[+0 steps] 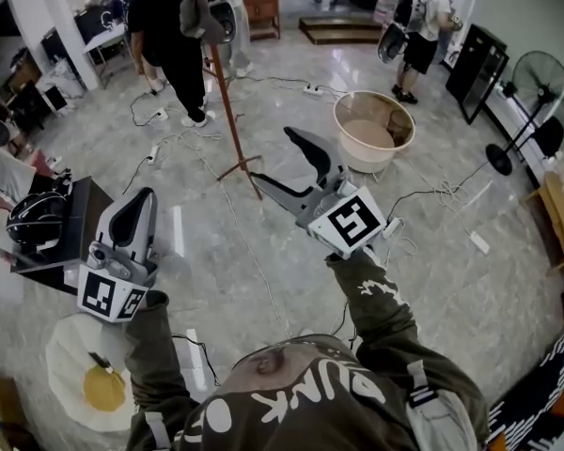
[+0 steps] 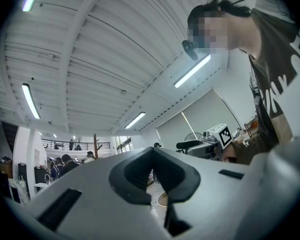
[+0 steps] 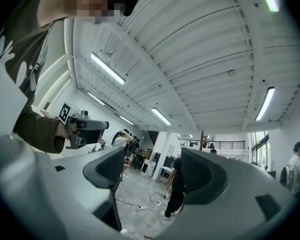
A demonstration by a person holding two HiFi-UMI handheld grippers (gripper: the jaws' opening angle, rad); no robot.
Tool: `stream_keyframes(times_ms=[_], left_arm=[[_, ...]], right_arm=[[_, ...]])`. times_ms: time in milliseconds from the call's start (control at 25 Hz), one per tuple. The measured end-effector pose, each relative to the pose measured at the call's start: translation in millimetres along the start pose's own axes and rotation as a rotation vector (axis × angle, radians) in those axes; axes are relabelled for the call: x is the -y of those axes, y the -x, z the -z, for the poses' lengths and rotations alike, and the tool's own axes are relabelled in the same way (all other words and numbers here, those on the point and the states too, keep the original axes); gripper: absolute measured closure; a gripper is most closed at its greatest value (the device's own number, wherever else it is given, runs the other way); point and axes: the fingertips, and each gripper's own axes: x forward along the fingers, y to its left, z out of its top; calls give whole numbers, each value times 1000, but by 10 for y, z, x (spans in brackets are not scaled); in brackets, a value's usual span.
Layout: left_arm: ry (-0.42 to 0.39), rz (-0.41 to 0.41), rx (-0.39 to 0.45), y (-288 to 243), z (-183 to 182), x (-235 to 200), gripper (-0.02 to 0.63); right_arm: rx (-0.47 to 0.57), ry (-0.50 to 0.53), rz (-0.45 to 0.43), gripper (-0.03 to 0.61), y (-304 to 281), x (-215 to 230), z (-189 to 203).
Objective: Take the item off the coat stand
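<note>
Facing a rounded grey item (image 1: 199,15) hanging on a thin red-brown wooden coat stand (image 1: 227,101). Holding left gripper (image 1: 141,205) fingers (image 2: 135,171) together, right gripper (image 1: 273,156) fingers (image 3: 205,176) wide apart, both empty.

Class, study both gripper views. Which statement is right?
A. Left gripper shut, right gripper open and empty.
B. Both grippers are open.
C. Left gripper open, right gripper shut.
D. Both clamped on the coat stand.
A: the left gripper has its jaws meeting with nothing between, while the right gripper has its jaws apart with only the distant room in the gap.
</note>
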Motion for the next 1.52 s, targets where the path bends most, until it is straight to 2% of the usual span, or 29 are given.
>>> stream_keyframes(times_ms=[200, 320, 400, 640, 880, 1080, 1280, 1520], left_arm=[[2, 2, -15, -185, 77, 48, 609], [5, -4, -23, -306, 107, 94, 609], [10, -12, -29, -387, 137, 141, 609], [17, -27, -50, -566, 257, 175, 609], [38, -31, -68, -796, 572, -64, 609], [56, -13, -56, -1043, 1023, -570, 609], [80, -4, -38, -1314, 1440, -1327, 609], [91, 18, -22, -1601, 1810, -2224, 609]], right_arm=[[-15, 3, -5, 185, 30, 161, 125], [-32, -14, -14, 109, 63, 280, 203], [-36, -24, -23, 80, 102, 370, 256], [-49, -26, -39, 77, 100, 597, 426], [-70, -36, -48, 71, -139, 816, 708], [-88, -38, -30, 69, -646, 1069, 1049], [-118, -36, -8, 69, -1356, 1353, 1369], [-128, -34, 35, 69, -2177, 1670, 1579]])
